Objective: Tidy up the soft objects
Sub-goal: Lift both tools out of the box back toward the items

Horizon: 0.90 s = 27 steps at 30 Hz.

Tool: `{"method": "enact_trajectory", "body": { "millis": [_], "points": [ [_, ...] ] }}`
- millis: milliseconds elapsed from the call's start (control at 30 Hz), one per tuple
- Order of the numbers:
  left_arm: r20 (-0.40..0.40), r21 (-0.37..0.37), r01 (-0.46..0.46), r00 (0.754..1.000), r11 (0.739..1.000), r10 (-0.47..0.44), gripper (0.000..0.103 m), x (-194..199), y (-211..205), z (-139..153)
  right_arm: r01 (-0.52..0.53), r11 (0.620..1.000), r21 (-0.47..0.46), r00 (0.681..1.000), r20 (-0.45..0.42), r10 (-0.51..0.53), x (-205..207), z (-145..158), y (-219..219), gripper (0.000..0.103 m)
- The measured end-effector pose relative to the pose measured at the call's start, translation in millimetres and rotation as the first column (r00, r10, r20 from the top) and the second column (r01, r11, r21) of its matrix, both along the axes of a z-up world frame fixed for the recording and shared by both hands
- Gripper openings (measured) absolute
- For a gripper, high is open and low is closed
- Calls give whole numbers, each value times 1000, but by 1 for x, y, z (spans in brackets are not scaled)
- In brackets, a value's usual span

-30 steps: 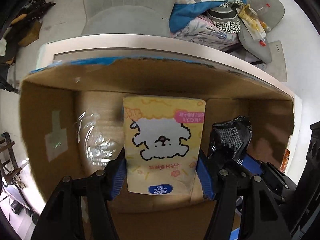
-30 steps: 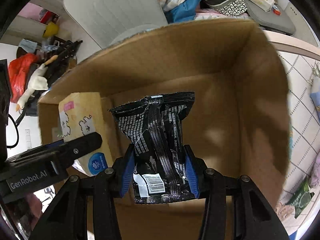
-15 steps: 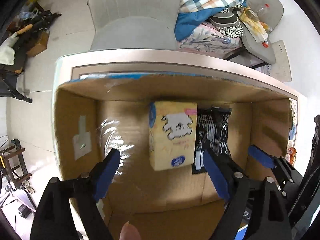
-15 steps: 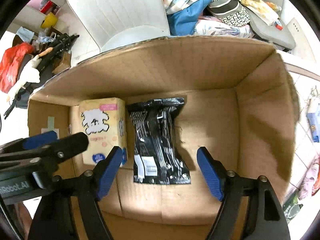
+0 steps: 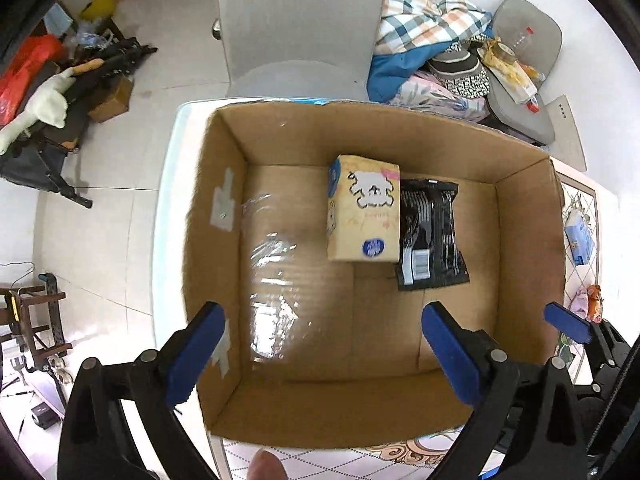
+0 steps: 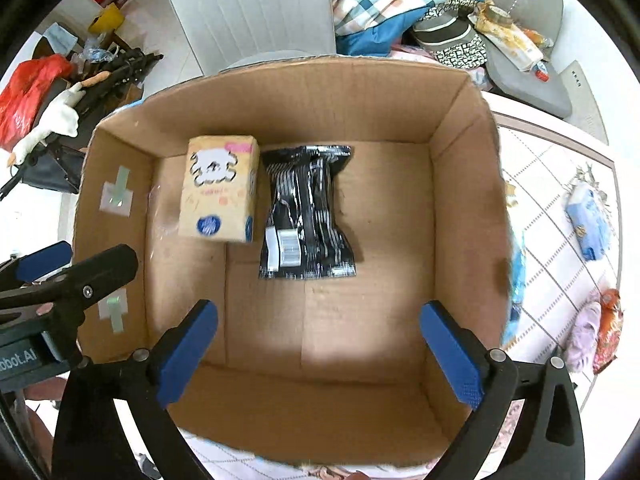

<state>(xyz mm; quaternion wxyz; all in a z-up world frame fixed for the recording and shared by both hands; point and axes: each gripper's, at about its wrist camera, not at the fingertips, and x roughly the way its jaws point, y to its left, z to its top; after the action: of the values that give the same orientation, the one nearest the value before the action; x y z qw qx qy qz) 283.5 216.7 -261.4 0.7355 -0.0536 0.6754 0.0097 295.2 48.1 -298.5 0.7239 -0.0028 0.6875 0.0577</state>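
1. The left gripper (image 5: 320, 356) hangs above the near part of the cardboard box (image 5: 524, 232) with its blue fingers (image 5: 194, 354) spread wide and nothing between them. The right gripper (image 6: 320, 350) is the same: fingers (image 6: 450, 354) parted, released, empty, over the near half of the box.

2. On the box floor, towards the far wall, lie 2 soft packs side by side, touching or nearly so: 1 yellow tissue pack (image 5: 364, 208) with a white cartoon animal on it, and 1 black foil pouch (image 5: 430, 236) on its right, barcode end towards the grippers.

3. Handling, as a judgement: the tissue pack looks light and squashy, with a slick film wrap; it should take a grip across its 2 long sides, and a firm squeeze would only dent it. The pouch looks light, thin and crinkly, likely slippery; the pinched waist seen from the right wrist (image 6: 306, 210) looks the surest place to hold, rather than the flat sealed ends.

4. Outside the box, on the patterned table (image 6: 556, 264) to the right, 1 blue pack (image 6: 586, 220) lies flat, and nearer the edge sits a small heap in pink and orange (image 6: 596, 330); how many pieces it holds I cannot tell. A blurred blue item (image 6: 514, 280) shows just past the box's right wall.

5. Count in the box: 2. Loose on the table: at least 2 more to fetch.
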Motion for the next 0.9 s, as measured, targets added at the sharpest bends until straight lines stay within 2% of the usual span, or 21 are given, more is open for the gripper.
{"method": "enact_trajectory", "body": {
  "millis": [167, 300, 600, 767, 900],
  "points": [
    [48, 31, 4, 999, 1000, -5, 101, -22, -5, 19, -16, 1000, -3, 999, 35, 16, -27, 23, -2, 103],
    [79, 28, 7, 997, 1000, -9, 101, -42, -8, 36, -23, 1000, -7, 997, 77, 24, -48, 43, -6, 103],
    [156, 23, -10, 988, 1000, 6, 101, -77, -24, 78, -16, 998, 68, 987, 159, 5, -90, 93, -28, 103],
    [229, 28, 16, 973, 999, -22, 101, -87, -59, 113, 21, 990, 138, 985, 169, -45, -102, 111, -59, 103],
    [260, 41, 110, 959, 993, -117, 101, -88, -116, 131, 94, 981, 172, 978, 166, -123, -112, 126, -119, 103]
  ]
}}
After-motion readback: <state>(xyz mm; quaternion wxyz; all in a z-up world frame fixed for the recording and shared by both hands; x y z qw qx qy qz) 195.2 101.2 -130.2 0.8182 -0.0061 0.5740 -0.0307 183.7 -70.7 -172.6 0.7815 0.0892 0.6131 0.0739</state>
